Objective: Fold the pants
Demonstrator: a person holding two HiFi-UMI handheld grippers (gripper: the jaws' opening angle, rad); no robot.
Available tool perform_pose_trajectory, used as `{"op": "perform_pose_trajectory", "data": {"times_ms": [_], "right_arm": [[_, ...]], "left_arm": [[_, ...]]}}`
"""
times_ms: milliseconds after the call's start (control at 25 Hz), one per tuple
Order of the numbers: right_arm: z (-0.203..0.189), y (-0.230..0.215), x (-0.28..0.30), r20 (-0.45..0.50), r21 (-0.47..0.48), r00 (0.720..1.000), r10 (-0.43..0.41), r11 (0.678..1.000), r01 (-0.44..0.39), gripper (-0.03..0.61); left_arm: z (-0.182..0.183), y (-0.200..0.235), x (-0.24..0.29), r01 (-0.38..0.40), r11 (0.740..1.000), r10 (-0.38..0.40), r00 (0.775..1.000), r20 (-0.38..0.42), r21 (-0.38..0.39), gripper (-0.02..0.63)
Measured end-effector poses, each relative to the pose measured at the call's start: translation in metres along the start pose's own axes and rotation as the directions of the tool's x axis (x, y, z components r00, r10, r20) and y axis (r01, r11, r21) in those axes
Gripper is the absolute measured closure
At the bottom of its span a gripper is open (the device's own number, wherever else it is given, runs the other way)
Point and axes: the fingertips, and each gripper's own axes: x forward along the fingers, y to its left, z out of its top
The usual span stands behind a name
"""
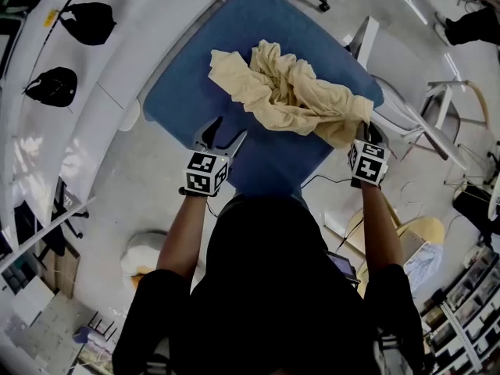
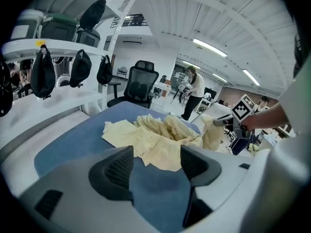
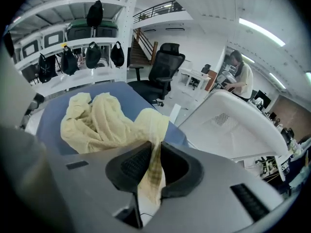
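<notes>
Crumpled in a loose heap on the blue table point(image 1: 183, 100), in the upper middle of the head view: pale yellow pants point(image 1: 289, 92), flatter toward the heap's upper left, bunched into ridges toward its right, reaching the table's right edge. At that right end, middle right of the frame, the right gripper point(image 1: 366, 131), jaws nearly together and clamped on an edge of the cloth. In the right gripper view, a thin fold of the pants pinched between the two dark ribbed pads point(image 3: 132, 165) at lower centre, hanging down below them, with the rest of the heap lying beyond on the table at centre left. At the lower left of the heap in the head view, the left gripper point(image 1: 232, 127), over bare blue surface, just short of the cloth. In the left gripper view, jaws wide apart at lower centre, nothing between them but blue table top, the near edge of the pants just beyond the pads. Further off in that view, at centre right, the right gripper with its marker cube, lifting a corner of the cloth. Behind the table, a black office chair point(image 2: 141, 84); at upper left, black bags point(image 2: 80, 67) hanging from a white shelf point(image 2: 58, 46); a person point(image 2: 194, 89) standing in the background, right of centre.
</notes>
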Motion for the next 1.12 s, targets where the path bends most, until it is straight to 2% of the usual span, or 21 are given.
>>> {"op": "perform_pose_trajectory", "data": {"times_ms": [120, 240, 280, 400, 560, 640, 760, 920, 1040, 1120], "right_arm": [[-0.007, -0.004, 0.009, -0.027, 0.011, 1.000, 0.006, 1.000, -0.006, 0.522], [-0.007, 0.013, 0.014, -0.016, 0.004, 0.999, 0.043, 0.999, -0.043, 0.508], [-0.005, 0.020, 0.013, -0.008, 0.002, 0.998, 0.058, 0.998, -0.058, 0.492], [0.006, 0.041, 0.008, 0.019, -0.024, 0.995, 0.099, 0.995, -0.098, 0.380], [0.033, 0.057, -0.005, 0.104, -0.076, 0.988, 0.112, 0.992, -0.104, 0.338], [0.043, 0.076, -0.010, 0.124, -0.091, 0.978, 0.167, 0.984, -0.156, 0.339], [0.042, 0.123, -0.010, 0.092, -0.146, 0.952, 0.291, 0.950, -0.277, 0.339], [0.020, 0.194, -0.001, -0.029, -0.251, 0.899, 0.437, 0.868, -0.429, 0.334], [0.003, 0.229, 0.013, -0.103, -0.313, 0.867, 0.488, 0.811, -0.494, 0.318], [-0.004, 0.243, 0.019, -0.137, -0.358, 0.855, 0.500, 0.780, -0.514, 0.316]], "left_arm": [[-0.005, 0.002, 0.003, -0.003, 1.000, 0.002, 1.000, -0.014, -0.003, 0.302], [-0.005, 0.003, 0.006, -0.001, 1.000, 0.001, 1.000, -0.017, -0.002, 0.302], [-0.004, 0.003, 0.006, 0.001, 1.000, -0.001, 1.000, -0.015, -0.002, 0.302], [0.000, 0.004, 0.004, 0.004, 1.000, -0.004, 1.000, -0.009, 0.000, 0.302], [0.001, 0.008, 0.001, 0.007, 1.000, -0.007, 1.000, -0.008, 0.006, 0.302], [0.001, 0.012, -0.001, 0.007, 1.000, -0.007, 1.000, -0.009, 0.007, 0.302], [-0.001, 0.017, -0.003, 0.000, 1.000, 0.000, 1.000, -0.013, 0.004, 0.302], [-0.006, 0.026, -0.009, -0.016, 1.000, 0.016, 1.000, -0.024, -0.007, 0.302], [-0.011, 0.035, -0.016, -0.034, 0.999, 0.034, 0.999, -0.030, -0.015, 0.302], [-0.015, 0.040, -0.020, -0.048, 0.999, 0.047, 0.998, -0.033, -0.025, 0.302]]}}
